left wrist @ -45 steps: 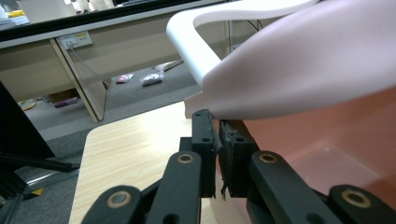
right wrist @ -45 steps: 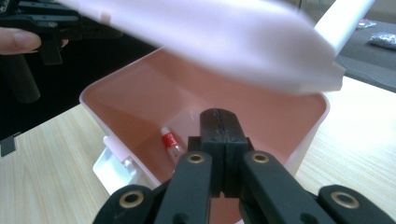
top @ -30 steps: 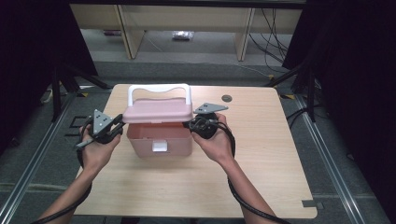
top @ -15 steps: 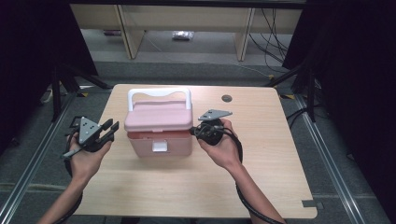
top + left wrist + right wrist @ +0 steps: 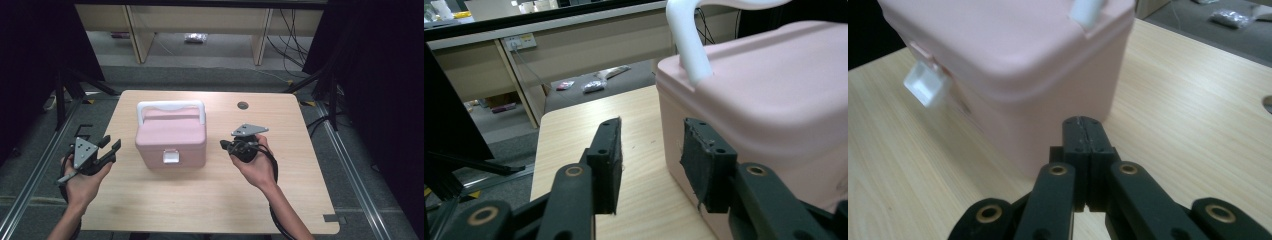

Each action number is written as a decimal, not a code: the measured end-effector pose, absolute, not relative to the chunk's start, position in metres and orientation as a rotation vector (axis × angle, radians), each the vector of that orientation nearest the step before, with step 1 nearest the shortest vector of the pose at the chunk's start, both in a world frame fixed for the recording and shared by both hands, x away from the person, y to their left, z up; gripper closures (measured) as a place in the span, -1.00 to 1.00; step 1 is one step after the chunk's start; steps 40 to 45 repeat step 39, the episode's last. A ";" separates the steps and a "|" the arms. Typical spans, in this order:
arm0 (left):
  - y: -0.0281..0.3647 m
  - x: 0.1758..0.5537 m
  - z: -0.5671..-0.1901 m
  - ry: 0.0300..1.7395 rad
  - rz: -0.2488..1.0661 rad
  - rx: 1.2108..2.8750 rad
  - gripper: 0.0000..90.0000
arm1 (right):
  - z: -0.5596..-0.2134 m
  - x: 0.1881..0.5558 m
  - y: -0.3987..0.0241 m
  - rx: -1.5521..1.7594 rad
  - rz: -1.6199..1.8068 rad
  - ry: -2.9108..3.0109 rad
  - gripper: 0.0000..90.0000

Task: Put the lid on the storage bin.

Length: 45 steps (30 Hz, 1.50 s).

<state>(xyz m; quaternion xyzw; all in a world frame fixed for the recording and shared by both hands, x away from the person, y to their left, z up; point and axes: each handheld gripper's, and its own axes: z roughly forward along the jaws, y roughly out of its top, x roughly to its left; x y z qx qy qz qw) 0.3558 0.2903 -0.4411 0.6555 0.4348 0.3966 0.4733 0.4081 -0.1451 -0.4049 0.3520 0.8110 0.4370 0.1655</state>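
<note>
The pink box (image 5: 171,140) sits mid-table, nearer the far edge, lid down. Rigid, smooth plastic, probably light; its white handle (image 5: 171,106) offers the surest hold. The left tool (image 5: 111,148) has just been opening, nothing between its jaws; the right tool (image 5: 224,145) is closed, empty.

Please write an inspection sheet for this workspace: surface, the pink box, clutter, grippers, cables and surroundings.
Surface: light wooden table, one round hole near the far edge.
Job's things: pink box with lid down, white handle raised over the back, white latch on the front side.
Clutter: nothing seen on the table.
Grippers: left gripper jaws apart, nothing between them, beside the box. Right gripper jaws shut and empty, apart from the box.
Cables: black cable loops around the right hand; more cables on the floor behind.
Surroundings: desk legs and a small packet on the grey floor beyond the table.
</note>
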 end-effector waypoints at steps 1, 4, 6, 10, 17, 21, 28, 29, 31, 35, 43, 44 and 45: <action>0.291 0.354 -0.445 1.056 0.966 1.611 0.26 | -0.407 0.407 -0.150 1.005 1.239 2.307 1.00; 0.293 0.348 -0.456 1.054 0.972 1.633 0.20 | -0.415 0.400 -0.169 1.034 1.194 2.296 0.96; 0.295 0.345 -0.461 1.055 0.967 1.636 0.17 | -0.421 0.394 -0.179 1.075 1.180 2.274 0.95; 0.300 0.337 -0.471 1.077 0.980 1.609 0.13 | -0.435 0.386 -0.200 1.109 1.153 2.257 0.88; 0.308 0.329 -0.494 1.120 0.984 1.595 0.07 | -0.464 0.366 -0.234 1.232 1.107 2.217 0.78; 0.312 0.324 -0.503 1.143 0.974 1.573 0.04 | -0.477 0.358 -0.249 1.249 1.094 2.165 0.72; 0.311 0.320 -0.515 1.182 0.952 1.552 0.01 | -0.490 0.349 -0.264 1.306 1.097 2.133 0.61; 0.311 0.319 -0.516 1.167 0.956 1.559 0.01 | -0.492 0.346 -0.263 1.349 1.109 2.118 0.59; 0.308 0.319 -0.518 1.170 0.942 1.545 0.00 | -0.496 0.348 -0.269 1.267 1.095 2.117 0.55; 0.307 0.320 -0.517 1.154 0.947 1.542 -0.02 | -0.498 0.347 -0.271 1.303 1.118 2.068 0.51; 0.304 0.319 -0.518 1.152 0.948 1.537 -0.03 | -0.498 0.347 -0.271 1.308 1.130 2.071 0.49; 0.304 0.319 -0.518 1.152 0.948 1.537 -0.03 | -0.498 0.347 -0.271 1.308 1.130 2.071 0.49; 0.304 0.319 -0.518 1.152 0.948 1.537 -0.03 | -0.498 0.347 -0.271 1.308 1.130 2.071 0.49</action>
